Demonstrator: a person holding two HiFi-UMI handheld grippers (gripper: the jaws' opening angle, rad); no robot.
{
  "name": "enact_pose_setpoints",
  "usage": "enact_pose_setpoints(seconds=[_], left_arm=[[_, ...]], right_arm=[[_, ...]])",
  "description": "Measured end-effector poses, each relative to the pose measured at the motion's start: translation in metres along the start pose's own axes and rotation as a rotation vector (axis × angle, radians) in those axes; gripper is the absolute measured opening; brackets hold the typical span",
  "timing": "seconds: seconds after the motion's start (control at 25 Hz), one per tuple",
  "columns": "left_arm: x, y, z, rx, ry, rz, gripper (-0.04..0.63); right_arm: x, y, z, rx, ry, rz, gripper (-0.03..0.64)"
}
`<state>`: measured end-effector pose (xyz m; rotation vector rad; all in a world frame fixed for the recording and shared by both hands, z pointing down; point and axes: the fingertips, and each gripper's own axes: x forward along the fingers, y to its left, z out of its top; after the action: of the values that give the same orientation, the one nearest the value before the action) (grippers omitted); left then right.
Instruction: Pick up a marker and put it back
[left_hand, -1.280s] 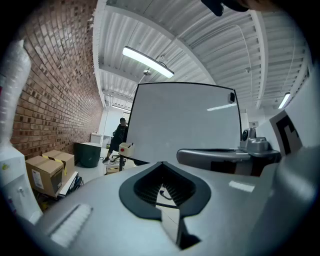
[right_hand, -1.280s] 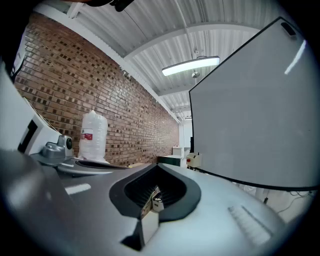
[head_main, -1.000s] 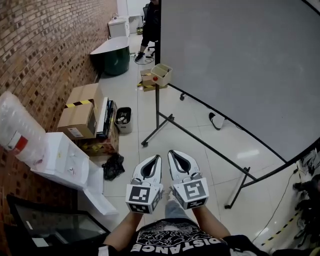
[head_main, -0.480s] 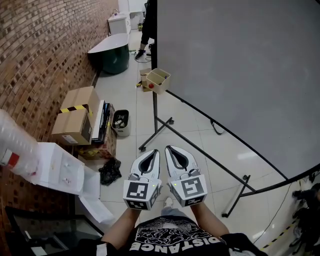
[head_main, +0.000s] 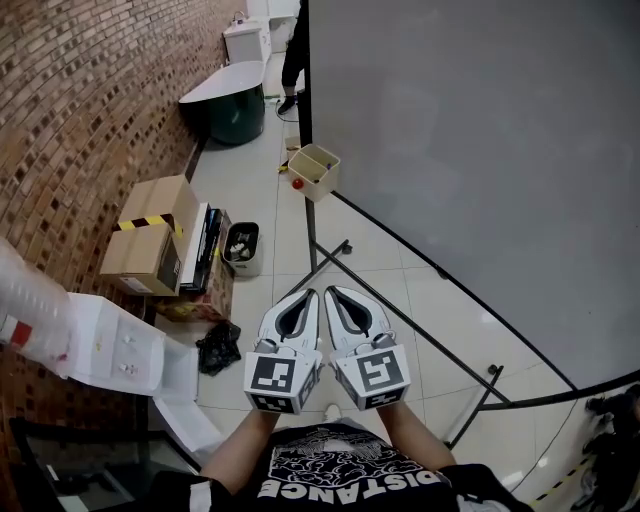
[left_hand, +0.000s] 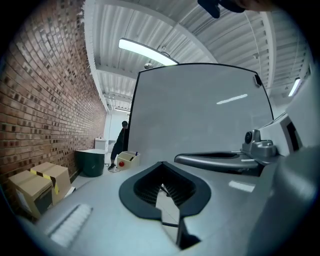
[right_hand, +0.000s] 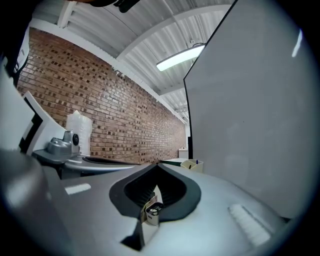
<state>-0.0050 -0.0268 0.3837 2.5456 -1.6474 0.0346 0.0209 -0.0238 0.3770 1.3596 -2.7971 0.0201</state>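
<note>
Head view looks down on a big grey whiteboard (head_main: 470, 170) on a thin black stand (head_main: 330, 250). It fills the right side of the room. A long brick wall (head_main: 90, 110) runs well apart from the whiteboard, on its left, with white floor (head_main: 250, 190) between them.

A small open box (head_main: 313, 170) hangs at the whiteboard's left edge. A round red thing (head_main: 297, 184) shows on the box's side. In the right gripper view thin dark sticks stand up in that box, and one of them looks like the marker (right_hand: 196, 161). It is too small to be sure.

The left gripper (head_main: 308, 298) and the right gripper (head_main: 334, 296) sit side by side in front of the whiteboard, well apart from the box at its edge. Each one has its jaws pressed together with nothing between them. Only floor and far things show through the loop of each.

I think the job has not really begun. The step now is to get to the box.

To do it well, go closer to the whiteboard's left edge first. Choose one gripper and open its jaws before it gets to the box. Come down from above, so the jaws go on both sides of one marker only. Pinch it near the top and lift straight up, so the box does not get bumped or tipped. Keep the other gripper away from the whiteboard.
</note>
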Motion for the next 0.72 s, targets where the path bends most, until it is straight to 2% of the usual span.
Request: enact_pose_setpoints(seconds=[0.32,0.72], left_arm=[[0.037,0.015,0.005,0.014,-0.010,0.030,0.006],[0.073,0.040,0.006,-0.015,-0.013,0.047,0.006]], right_arm=[[0.031,-0.028,0.004,0.002,-0.011,0.020,0.000],[0.070,-0.051,0.001,-0.008,-0.003,0.022,0.000]])
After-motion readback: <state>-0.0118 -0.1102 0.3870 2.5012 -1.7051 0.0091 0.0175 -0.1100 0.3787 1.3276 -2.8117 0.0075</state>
